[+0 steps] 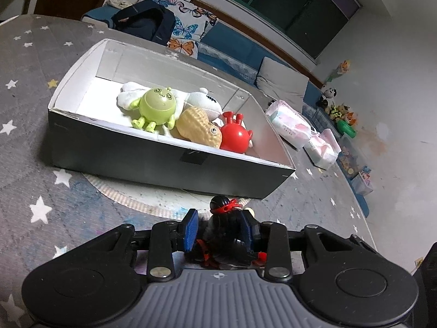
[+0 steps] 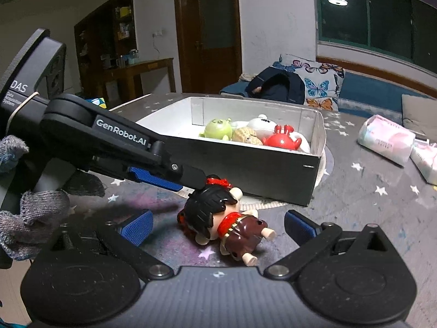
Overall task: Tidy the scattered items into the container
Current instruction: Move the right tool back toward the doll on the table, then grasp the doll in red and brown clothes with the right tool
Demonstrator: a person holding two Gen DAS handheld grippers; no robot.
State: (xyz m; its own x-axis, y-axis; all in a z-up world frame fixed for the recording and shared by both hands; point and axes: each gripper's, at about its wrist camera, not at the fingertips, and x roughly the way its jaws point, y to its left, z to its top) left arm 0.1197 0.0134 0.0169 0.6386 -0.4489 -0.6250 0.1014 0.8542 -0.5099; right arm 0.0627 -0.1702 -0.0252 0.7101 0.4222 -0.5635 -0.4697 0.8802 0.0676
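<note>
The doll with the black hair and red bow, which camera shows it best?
The right wrist view: the doll lies in full sight on the mat, face, dress and legs visible. The left wrist view shows only its hair and bow from behind, its body hidden between the left gripper fingers.

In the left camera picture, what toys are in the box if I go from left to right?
Green round toy → tan peanut toy → red crab toy. The white plush things behind them overlap too much to place. All sit inside the box.
</note>
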